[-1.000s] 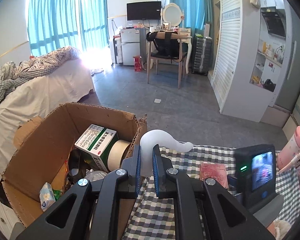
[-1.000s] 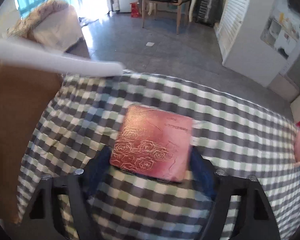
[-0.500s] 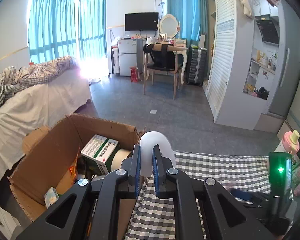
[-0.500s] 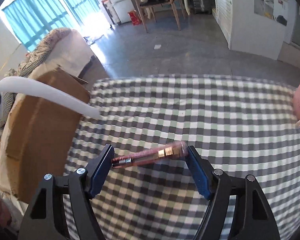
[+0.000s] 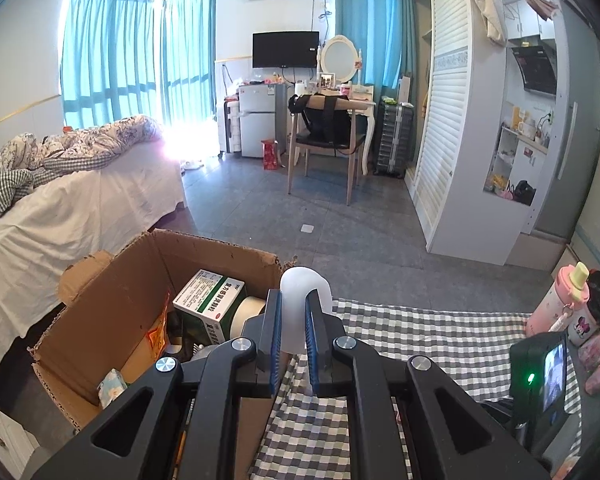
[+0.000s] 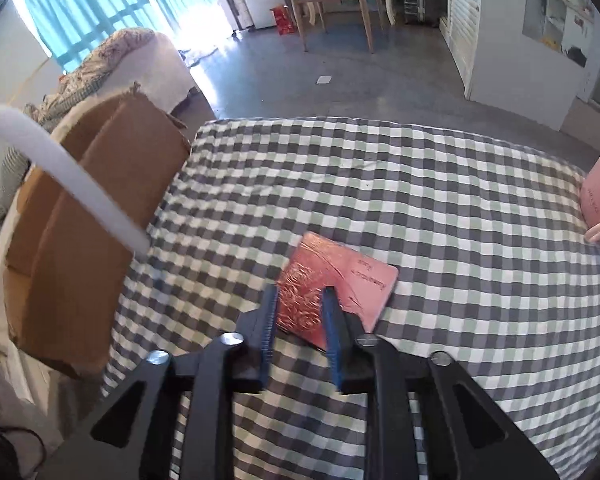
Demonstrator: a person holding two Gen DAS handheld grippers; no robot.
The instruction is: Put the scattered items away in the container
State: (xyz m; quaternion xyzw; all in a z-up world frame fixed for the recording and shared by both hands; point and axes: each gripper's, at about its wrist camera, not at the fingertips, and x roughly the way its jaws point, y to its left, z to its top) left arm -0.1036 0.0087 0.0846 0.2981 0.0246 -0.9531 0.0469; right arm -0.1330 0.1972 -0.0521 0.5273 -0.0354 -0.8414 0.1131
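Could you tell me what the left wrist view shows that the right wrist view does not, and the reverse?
Only the left wrist view shows inside the cardboard box: a green-and-white carton and a tape roll. It also shows the left tool shut on the white curved piece.

Only the right wrist view shows the red booklet between the right tool fingers, whose jaws are opening.

Both share the box, the white piece, the checked cloth and the pink bottle.

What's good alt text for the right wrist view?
The right gripper holds a red embossed booklet tilted above a checked tablecloth, its jaws opening. A cardboard box stands left, crossed by a white curved piece.
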